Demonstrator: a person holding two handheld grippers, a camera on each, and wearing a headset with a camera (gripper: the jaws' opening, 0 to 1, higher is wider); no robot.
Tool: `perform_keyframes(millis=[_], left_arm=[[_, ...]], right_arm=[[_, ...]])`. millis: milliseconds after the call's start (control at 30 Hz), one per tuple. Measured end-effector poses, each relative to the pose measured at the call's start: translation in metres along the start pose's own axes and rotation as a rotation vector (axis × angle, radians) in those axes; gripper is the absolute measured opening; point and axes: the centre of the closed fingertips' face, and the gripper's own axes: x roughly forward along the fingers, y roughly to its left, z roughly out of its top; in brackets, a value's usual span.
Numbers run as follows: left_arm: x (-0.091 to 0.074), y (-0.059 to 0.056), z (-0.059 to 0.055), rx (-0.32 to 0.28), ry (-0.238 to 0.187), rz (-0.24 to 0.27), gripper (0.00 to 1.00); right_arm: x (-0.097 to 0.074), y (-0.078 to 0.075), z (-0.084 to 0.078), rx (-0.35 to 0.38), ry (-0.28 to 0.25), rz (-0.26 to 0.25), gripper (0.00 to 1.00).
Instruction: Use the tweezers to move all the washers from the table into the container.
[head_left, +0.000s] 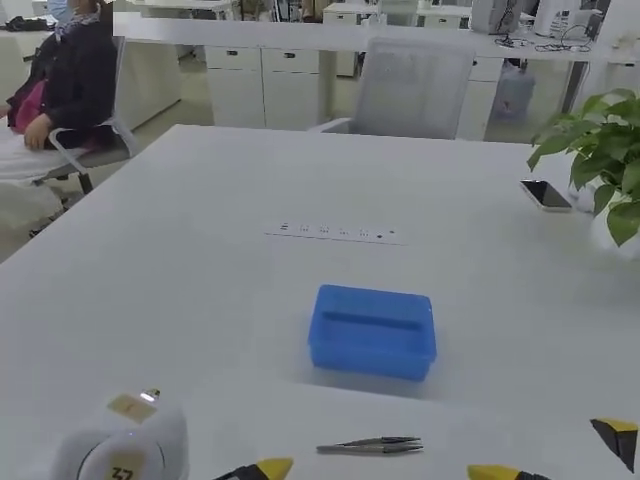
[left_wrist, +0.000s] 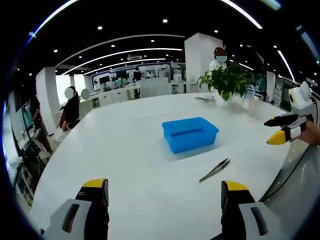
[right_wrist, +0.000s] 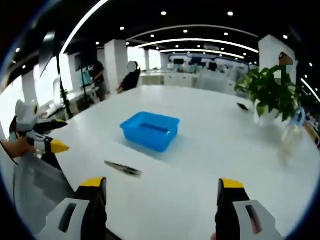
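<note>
Tweezers (head_left: 370, 445) lie flat on the white surface (head_left: 200, 300), on the person's side of the blue container (head_left: 372, 330), apart from it. Left gripper (left_wrist: 164, 186) fingers (left_wrist: 95, 189) spread wide, empty. Right gripper (right_wrist: 162, 183) likewise spread, empty, short of the tweezers

The left gripper (left_wrist: 164, 185) has two black jaws, each capped with a bright yellow tip and set in a pale grey base with a dark oblong slot. The right gripper (right_wrist: 162, 182) is built the same. In the head view, a rounded white housing (head_left: 120, 440) on the left gripper carries a small yellow label (head_left: 130, 407). A tiny lit lamp (head_left: 150, 396) sits just beside that label, and yellow digits (head_left: 122, 473) below it are too blurred to read surely.
</note>
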Motion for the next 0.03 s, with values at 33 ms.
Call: perform_keyframes(millis=[33], left_arm=[[0.0007, 0.0004, -0.0026, 0.003, 0.015, 0.003, 0.96]], right_arm=[[0.0, 0.0001, -0.0001, 0.0, 0.001, 0.0, 0.9]])
